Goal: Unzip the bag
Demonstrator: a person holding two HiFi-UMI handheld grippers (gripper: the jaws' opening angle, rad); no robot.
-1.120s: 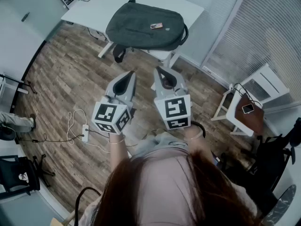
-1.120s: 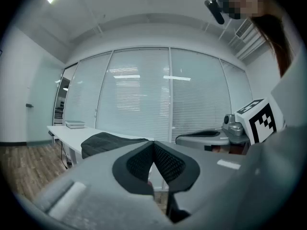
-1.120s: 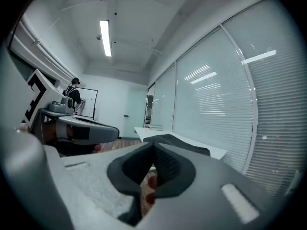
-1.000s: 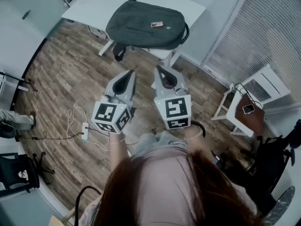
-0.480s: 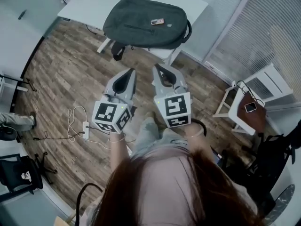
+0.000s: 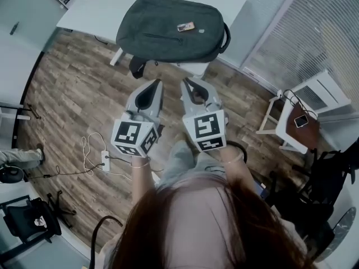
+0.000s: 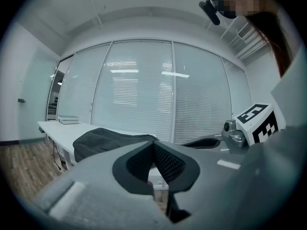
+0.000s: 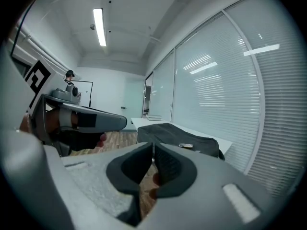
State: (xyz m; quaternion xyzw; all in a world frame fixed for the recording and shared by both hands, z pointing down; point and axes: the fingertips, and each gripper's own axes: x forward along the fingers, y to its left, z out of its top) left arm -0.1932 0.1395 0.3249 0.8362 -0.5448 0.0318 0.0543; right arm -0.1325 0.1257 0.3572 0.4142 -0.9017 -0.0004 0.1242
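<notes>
- Left gripper: jaws closed pad against pad with nothing between them, as its own view shows; it is held in the air in front of the person, pointing towards the table.
- Right gripper: jaws likewise brought together and empty. It is carried just beside the left one, the two tips near each other but apart.
- Bag: a dark grey backpack lying flat on the white table, beyond both gripper tips and touched by neither. It appears ahead of the jaws in the left gripper view and the right gripper view.
- Small flat item: rests on the bag's upper face; what it is cannot be made out.
- Surroundings: wooden floor with a power strip and cable; a white chair with a phone on it stands well to the right.
- Task progress, as judged: nothing is done yet. The bag looks fully closed and no zip puller can be distinguished. What remains is to reach the bag, find the puller, grip it and draw the zip open, probably steadying the bag with the other gripper.
</notes>
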